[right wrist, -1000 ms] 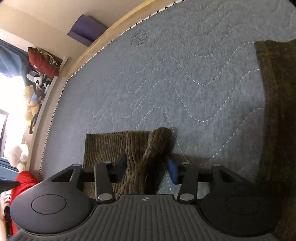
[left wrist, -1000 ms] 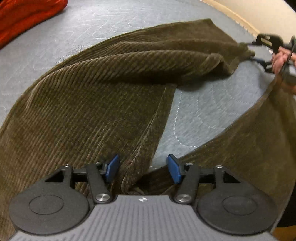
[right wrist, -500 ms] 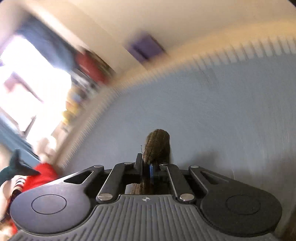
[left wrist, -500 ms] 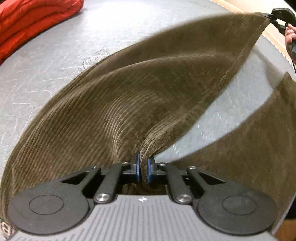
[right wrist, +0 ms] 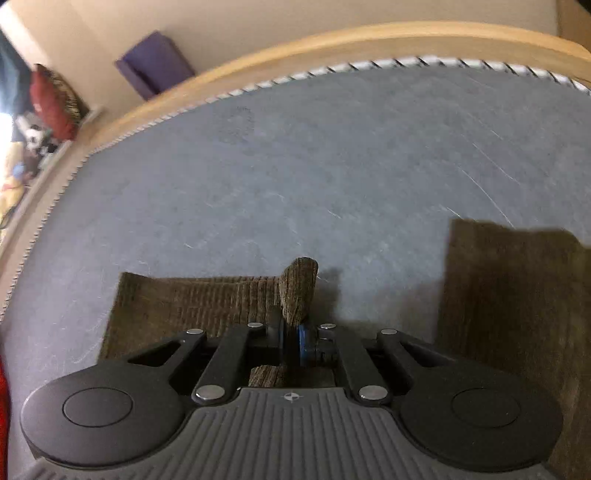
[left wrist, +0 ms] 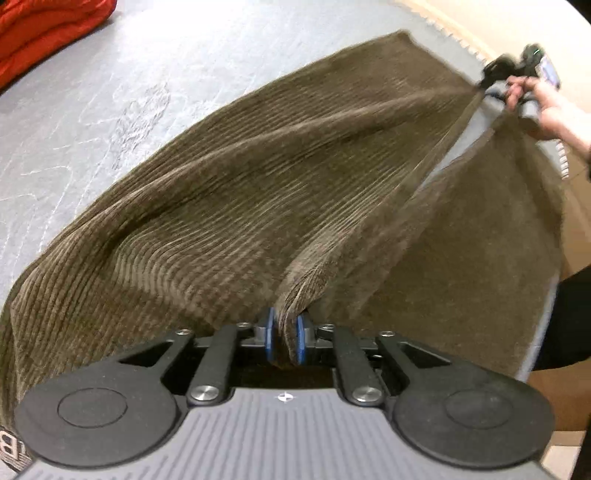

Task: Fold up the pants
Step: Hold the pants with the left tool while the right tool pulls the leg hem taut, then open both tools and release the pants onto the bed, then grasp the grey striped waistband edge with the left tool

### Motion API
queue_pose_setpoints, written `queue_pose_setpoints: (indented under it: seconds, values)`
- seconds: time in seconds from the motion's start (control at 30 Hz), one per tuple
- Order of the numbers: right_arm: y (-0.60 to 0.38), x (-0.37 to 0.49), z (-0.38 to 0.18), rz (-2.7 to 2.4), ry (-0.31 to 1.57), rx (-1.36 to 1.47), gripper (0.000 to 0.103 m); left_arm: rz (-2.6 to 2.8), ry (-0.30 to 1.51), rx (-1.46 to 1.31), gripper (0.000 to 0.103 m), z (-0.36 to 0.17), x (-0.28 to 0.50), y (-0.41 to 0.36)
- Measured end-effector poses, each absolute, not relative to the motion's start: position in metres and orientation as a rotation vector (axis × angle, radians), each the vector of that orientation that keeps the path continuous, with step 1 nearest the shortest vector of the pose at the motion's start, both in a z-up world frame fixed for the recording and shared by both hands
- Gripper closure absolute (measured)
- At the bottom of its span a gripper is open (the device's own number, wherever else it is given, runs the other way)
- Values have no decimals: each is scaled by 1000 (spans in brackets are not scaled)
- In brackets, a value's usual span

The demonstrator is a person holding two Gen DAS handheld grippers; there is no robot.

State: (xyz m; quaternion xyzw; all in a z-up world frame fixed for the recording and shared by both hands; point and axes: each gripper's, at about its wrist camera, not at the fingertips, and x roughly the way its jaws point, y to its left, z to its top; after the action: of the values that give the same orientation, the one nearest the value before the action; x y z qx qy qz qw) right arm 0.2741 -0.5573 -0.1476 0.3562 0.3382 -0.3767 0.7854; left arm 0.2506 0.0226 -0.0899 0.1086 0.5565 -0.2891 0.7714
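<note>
Brown corduroy pants lie spread across a grey quilted mattress. My left gripper is shut on a bunched fold of the pants at the near end. My right gripper is shut on the hem of one leg, which sticks up between the fingers. In the left wrist view the right gripper holds the far end, and the lifted leg stretches taut between the two. The other leg lies to the right; its hem shows in the right wrist view.
A red blanket lies at the far left of the mattress. A wooden bed frame borders the mattress edge. A purple block and stuffed toys sit beyond it by the wall.
Both grippers closed on the pants, then lifted one leg off the mattress. The leg has swung toward the other leg, and the right gripper has dropped lower.
</note>
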Motion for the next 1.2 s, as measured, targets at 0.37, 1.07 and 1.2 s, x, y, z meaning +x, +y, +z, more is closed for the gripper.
queue_pose_setpoints:
  seconds: [0.37, 1.07, 1.2]
  values:
    - [-470, 255, -9, -677, 514, 629, 73, -352, 991, -134, 59, -35, 252, 133]
    - [-283, 190, 41, -177, 649, 371, 55, 113, 1123, -174, 23, -130, 231, 296]
    - [-274, 189, 36, -183, 655, 366, 55, 87, 1051, -244, 64, -102, 230, 312]
